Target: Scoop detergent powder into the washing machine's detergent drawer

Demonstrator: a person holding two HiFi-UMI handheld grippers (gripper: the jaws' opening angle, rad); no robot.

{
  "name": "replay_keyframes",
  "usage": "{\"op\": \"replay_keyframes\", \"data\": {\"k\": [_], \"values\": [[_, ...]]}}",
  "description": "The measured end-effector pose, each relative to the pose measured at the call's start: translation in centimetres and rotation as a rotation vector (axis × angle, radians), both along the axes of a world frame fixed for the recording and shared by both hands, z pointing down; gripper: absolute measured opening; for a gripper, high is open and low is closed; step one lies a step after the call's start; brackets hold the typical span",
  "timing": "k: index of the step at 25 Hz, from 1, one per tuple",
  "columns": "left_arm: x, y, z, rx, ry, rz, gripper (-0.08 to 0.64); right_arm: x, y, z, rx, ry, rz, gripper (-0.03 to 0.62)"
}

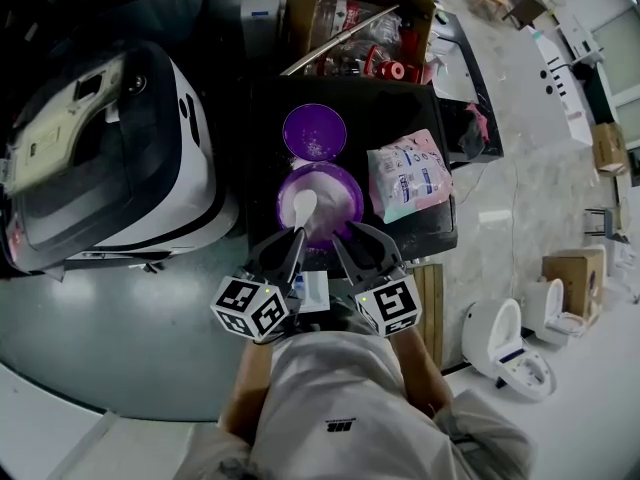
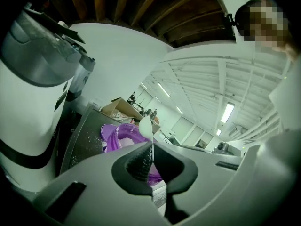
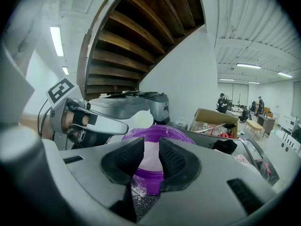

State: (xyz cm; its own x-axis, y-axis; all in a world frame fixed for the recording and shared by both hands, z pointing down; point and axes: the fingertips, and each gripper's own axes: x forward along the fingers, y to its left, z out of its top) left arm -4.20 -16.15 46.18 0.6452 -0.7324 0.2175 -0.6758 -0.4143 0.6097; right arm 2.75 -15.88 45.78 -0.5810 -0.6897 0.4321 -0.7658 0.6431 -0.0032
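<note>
Scooping is in hand: the spoon (image 1: 303, 208) is clamped by its handle in the left hand-held gripper (image 1: 293, 243), its bowl in the white powder (image 1: 335, 203) in the purple tub (image 1: 356, 193). The right hand-held gripper (image 1: 352, 238) is held parted and empty at the tub's near wall. Next, a level carry to the washer (image 1: 110, 158), left of the tub, is needed.

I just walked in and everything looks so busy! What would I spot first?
Probably the bright purple tub of white powder in the middle, its purple lid lying just beyond it. Next, the white scoop over the powder, pinched by the left gripper, and the big white washing machine on the left.
</note>
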Motion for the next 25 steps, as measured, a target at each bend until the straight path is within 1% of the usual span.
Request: {"op": "replay_keyframes", "data": {"k": [3, 6, 10, 16, 21, 25], "values": [[0.2, 0.4, 0.3, -0.024, 0.045, -0.034, 0.015, 0.2, 0.1, 0.2, -0.002, -0.010, -0.021, 0.095], [0.4, 0.8, 0.6, -0.035, 0.056, -0.069, 0.015, 0.3, 0.1, 0.3, -0.002, -0.027, -0.044, 0.097], [0.9, 1.4, 0.7, -0.032, 0.058, -0.119, 0.015, 0.5, 0.4, 0.4, -0.004, -0.055, -0.079, 0.097], [1.5, 2.4, 0.2, -0.020, 0.031, -0.185, 0.015, 0.8, 0.9, 0.1, 0.001, -0.088, -0.134, 0.097], [1.6, 3.4, -0.6, -0.007, 0.026, -0.216, 0.015, 0.9, 1.5, -0.8, 0.017, -0.111, -0.158, 0.097], [1.3, 4.5, -1.1, 0.003, 0.023, -0.223, 0.015, 0.9, 2.6, -1.3, 0.024, -0.113, -0.164, 0.097]]}}
